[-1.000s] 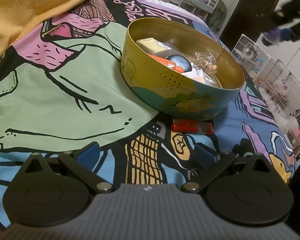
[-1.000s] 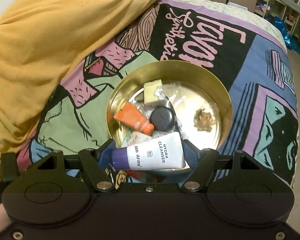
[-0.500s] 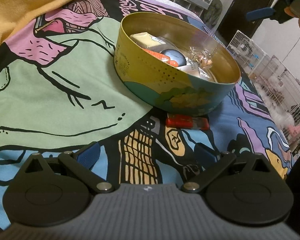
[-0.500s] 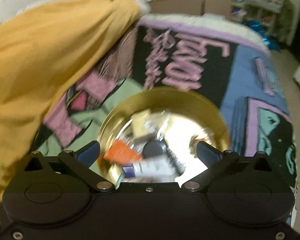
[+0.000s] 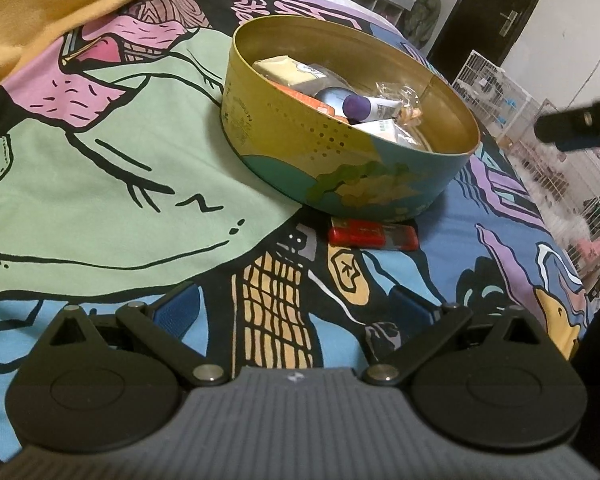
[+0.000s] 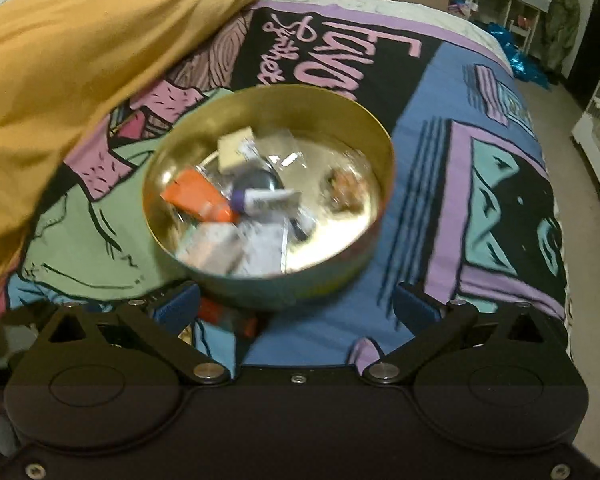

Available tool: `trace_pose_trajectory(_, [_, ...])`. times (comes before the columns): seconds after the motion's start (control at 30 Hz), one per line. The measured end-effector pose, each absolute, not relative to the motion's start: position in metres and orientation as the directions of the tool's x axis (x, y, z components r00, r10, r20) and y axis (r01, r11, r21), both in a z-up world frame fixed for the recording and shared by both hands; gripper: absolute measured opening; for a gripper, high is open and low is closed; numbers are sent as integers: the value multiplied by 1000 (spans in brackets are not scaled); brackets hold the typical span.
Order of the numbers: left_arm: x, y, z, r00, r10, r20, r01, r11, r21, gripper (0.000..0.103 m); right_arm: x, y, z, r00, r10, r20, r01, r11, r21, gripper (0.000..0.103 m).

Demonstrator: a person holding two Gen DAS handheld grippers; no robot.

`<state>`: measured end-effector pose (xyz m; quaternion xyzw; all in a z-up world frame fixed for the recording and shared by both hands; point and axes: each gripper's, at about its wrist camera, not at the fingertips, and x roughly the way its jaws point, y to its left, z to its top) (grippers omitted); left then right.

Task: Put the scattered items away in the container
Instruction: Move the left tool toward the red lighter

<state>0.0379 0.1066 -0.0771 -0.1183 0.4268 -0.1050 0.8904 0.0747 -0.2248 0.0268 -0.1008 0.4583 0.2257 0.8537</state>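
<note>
If I drop my empty, wide-open right gripper carelessly for the red lighter lying on the bed just in front of the tin, I could knock the tin, whereas a second ago those jaws, just opened, held the cleanser tube, now inside it; my left gripper hangs open too.

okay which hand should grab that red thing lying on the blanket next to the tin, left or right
Left, probably. The left gripper is open and empty, and the red item lies straight ahead of it, in front of the tin. The right gripper, jaws just opened, sees it only blurred at its left finger.
</note>
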Motion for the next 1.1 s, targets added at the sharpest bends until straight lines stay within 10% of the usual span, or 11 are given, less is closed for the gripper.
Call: trace_pose_trajectory(1.1, [52,35,-58,614,-231,-755,207,970,-128,103,79,-290,-30,566,334,-754,-272,939,211,103])
